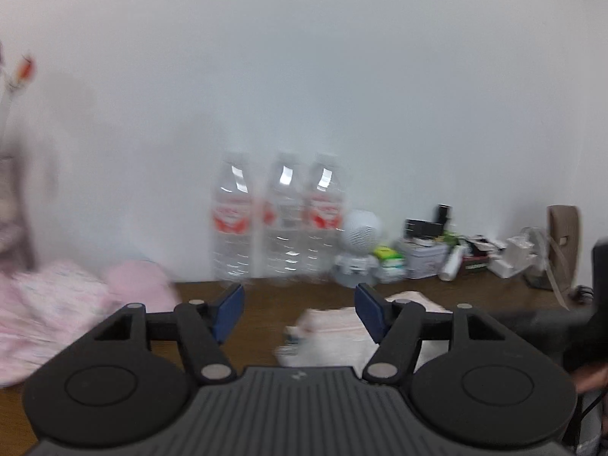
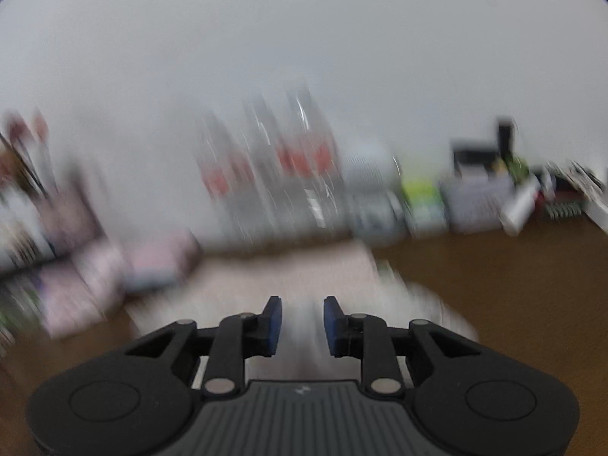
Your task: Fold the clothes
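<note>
White wall [image 1: 304,76] behind brown wooden table [image 1: 266,304]. Three water bottles [image 1: 281,220] at table's back edge. Pink clothes heap [image 1: 57,315] on table's left; pale folded garment [image 1: 334,334] mid-table. Left gripper [image 1: 299,313] wide, empty. Right gripper [image 2: 303,326] narrow gap, nothing pinched; garment beneath, blurred.

Three clear water bottles [image 1: 279,220] with red labels stand in a row at the wall. One small white round fan [image 1: 359,243] sits just beside them. Two heaps of pink clothes show: one pile [image 1: 68,311] at the left, one folded piece [image 1: 334,336] in the middle. One brown table [image 1: 266,304] bears it all. The clutter at the right is too blurred to count.
</note>
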Demonstrator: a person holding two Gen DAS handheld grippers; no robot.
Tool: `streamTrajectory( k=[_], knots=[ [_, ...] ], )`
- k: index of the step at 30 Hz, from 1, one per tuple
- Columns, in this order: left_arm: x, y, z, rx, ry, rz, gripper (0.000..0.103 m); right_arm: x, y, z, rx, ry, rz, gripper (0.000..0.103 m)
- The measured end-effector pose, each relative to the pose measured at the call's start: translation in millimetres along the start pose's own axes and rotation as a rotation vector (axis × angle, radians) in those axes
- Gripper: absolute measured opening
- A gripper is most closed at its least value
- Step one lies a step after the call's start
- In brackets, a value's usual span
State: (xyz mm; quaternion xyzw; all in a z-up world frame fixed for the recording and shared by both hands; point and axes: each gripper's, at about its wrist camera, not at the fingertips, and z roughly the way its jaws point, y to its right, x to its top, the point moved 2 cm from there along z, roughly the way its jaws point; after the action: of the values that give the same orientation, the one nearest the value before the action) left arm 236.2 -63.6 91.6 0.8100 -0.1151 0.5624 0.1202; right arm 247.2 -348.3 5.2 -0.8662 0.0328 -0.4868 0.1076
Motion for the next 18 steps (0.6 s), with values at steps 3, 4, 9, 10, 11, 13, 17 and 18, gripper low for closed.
streamTrajectory(
  k=[3,4,9,10,11,13,17,18],
  knots=[
    [1,-10,-35,0.014,-0.016,-0.067,0.071,-4,-22,-40,0.022,0.057,0.01,0.025],
    [-3,-10,-46,0.023,-0.037,-0.065,0.077,-4,-29,-58,0.042,0.085,0.018,0.033],
    [-52,-5,-105,0.095,-0.146,-0.021,0.085,-36,-67,-119,0.013,0.059,-0.04,0.053],
    [-68,-7,-112,0.1,-0.175,-0.035,0.086,-51,-74,-124,0.029,0.026,-0.051,0.061],
    [-84,-8,-120,0.105,-0.205,-0.049,0.086,-66,-80,-130,0.043,-0.006,-0.064,0.062],
    [-114,-11,-134,0.124,-0.26,-0.072,0.086,-96,-93,-136,0.048,-0.072,-0.093,0.063],
    [-153,-15,-160,0.24,-0.31,-0.106,0.089,-152,-115,-150,0.026,-0.156,-0.104,0.063],
    [-160,-15,-166,0.248,-0.316,-0.118,0.091,-163,-120,-153,0.028,-0.168,-0.104,0.065]
  ],
)
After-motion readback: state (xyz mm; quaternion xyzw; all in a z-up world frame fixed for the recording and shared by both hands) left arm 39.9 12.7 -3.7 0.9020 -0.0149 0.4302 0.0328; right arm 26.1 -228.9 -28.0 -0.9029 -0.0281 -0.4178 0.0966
